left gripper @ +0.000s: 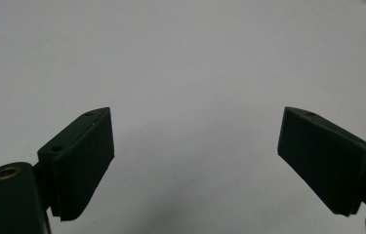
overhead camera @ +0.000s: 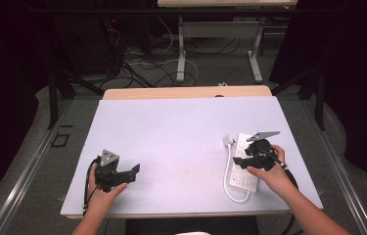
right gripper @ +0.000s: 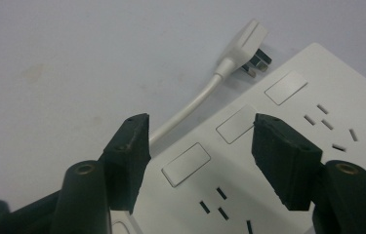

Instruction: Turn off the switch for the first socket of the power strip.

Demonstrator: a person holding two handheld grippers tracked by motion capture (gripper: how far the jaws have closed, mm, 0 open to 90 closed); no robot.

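A white power strip (overhead camera: 242, 169) lies flat at the right of the pale table (overhead camera: 181, 127), its plug (overhead camera: 228, 141) resting beside its far end and its cable (overhead camera: 227, 183) looping along its left side. My right gripper (overhead camera: 239, 161) hovers just over the strip. In the right gripper view the right gripper (right gripper: 201, 119) is open, and the strip (right gripper: 317, 83) with its rocker switches (right gripper: 186, 164), the cable (right gripper: 195, 105) and the plug (right gripper: 246, 41) lie below the jaws, with nothing pinched. My left gripper (overhead camera: 133, 174) rests at the near left, open (left gripper: 196, 113) over bare table.
The table's near edge (overhead camera: 181, 214) runs just under both hands. Beyond the far edge stand another table's legs (overhead camera: 181, 58) and loose cables (overhead camera: 142, 63) on the floor. Dark frame posts (overhead camera: 53, 93) flank the table.
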